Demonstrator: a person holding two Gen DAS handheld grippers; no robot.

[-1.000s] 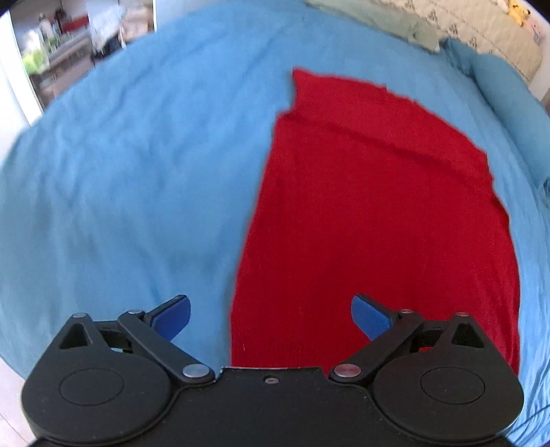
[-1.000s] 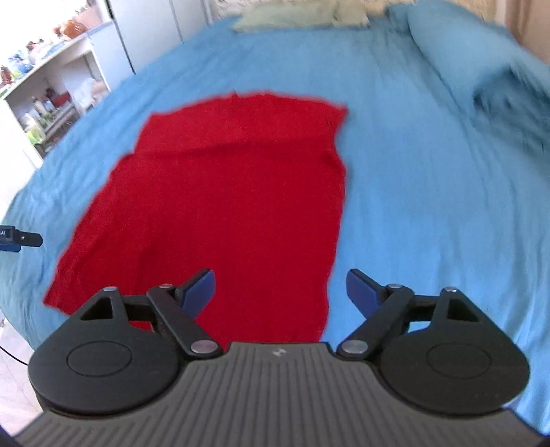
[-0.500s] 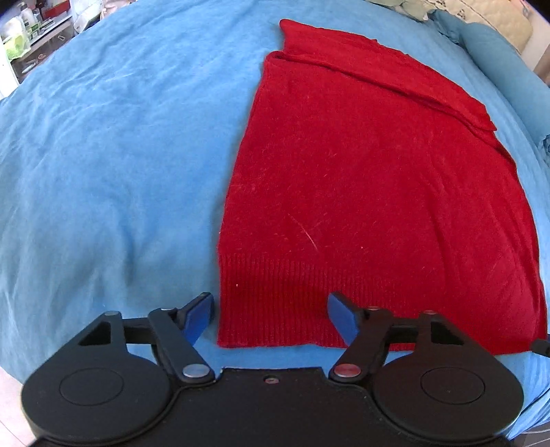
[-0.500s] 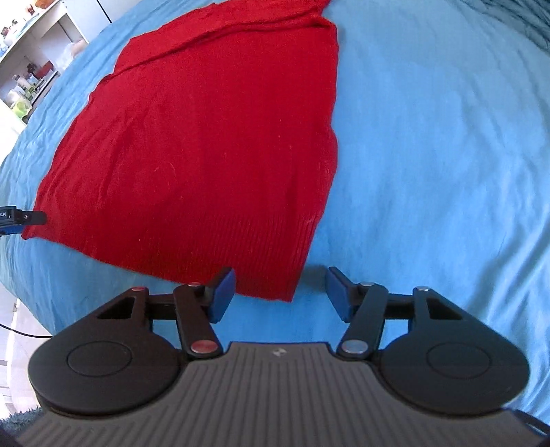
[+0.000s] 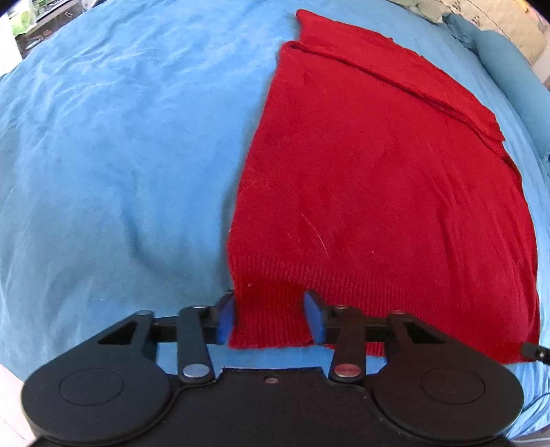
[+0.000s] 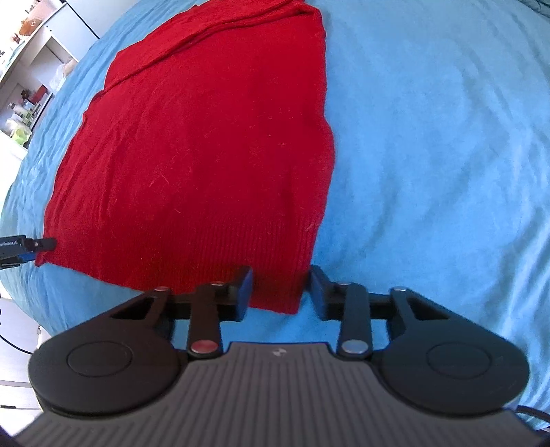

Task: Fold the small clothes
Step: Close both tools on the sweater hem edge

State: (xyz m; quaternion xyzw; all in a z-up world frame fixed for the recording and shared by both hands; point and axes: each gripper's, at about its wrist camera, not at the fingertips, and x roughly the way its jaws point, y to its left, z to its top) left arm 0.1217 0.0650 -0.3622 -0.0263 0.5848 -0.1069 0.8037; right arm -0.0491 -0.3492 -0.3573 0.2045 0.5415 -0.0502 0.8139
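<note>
A red knitted sweater [image 5: 378, 178] lies flat on the blue bedspread [image 5: 120, 154], ribbed hem nearest to me. My left gripper [image 5: 270, 318] straddles the hem's near left corner, and its jaws are closing with the ribbed cloth between the blue pads [image 5: 225, 318]. My right gripper [image 6: 280, 294] is over the hem's near right corner of the sweater [image 6: 206, 154]; its jaws are closing too, with the corner between them and a small gap still showing at the right pad [image 6: 318, 292]. The tip of the left gripper [image 6: 41, 244] shows at the far hem corner.
The bedspread [image 6: 429, 154] spreads wide to either side of the sweater. A blue pillow [image 5: 508, 68] and a pale one [image 5: 515, 24] lie at the head of the bed. White shelves with bottles [image 6: 24, 103] stand beyond the bed's left edge.
Both grippers have come down to the sweater's hem and their jaws have narrowed from wide open to just around the two near corners.
</note>
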